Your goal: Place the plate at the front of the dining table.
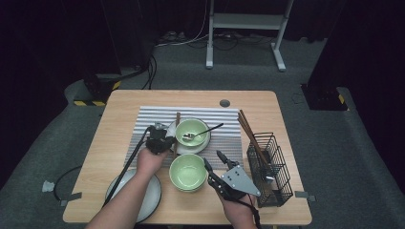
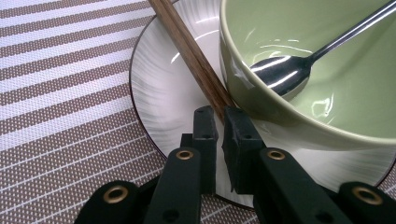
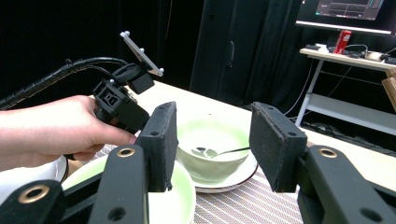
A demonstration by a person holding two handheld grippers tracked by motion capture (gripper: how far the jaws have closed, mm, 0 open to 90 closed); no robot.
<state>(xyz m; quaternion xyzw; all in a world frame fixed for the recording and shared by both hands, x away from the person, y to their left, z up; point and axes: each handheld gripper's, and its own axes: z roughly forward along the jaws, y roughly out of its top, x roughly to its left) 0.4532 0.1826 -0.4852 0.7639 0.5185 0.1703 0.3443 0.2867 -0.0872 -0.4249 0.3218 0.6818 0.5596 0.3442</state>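
Note:
A pair of brown chopsticks (image 2: 187, 46) lies slanted across the rim of a white plate (image 2: 159, 93), against a green bowl (image 2: 336, 116). My left gripper (image 2: 219, 116) is shut on their near end. A metal spoon (image 2: 280, 72) rests inside that bowl. From above, the left gripper (image 1: 160, 138) sits just left of the bowl (image 1: 192, 132), with the chopsticks (image 1: 177, 125) running away from it. My right gripper (image 1: 213, 158) hovers open and holds nothing, beside a second green bowl (image 1: 187, 171). The right gripper view (image 3: 214, 135) looks between its jaws at the spoon bowl (image 3: 210, 140).
A striped placemat (image 1: 153, 117) covers the table's middle. A black wire basket (image 1: 270, 169) at the right holds more chopsticks (image 1: 248, 131). A large white plate (image 1: 152, 195) lies at the front left under the left forearm. Bare wood runs along the table's far edge.

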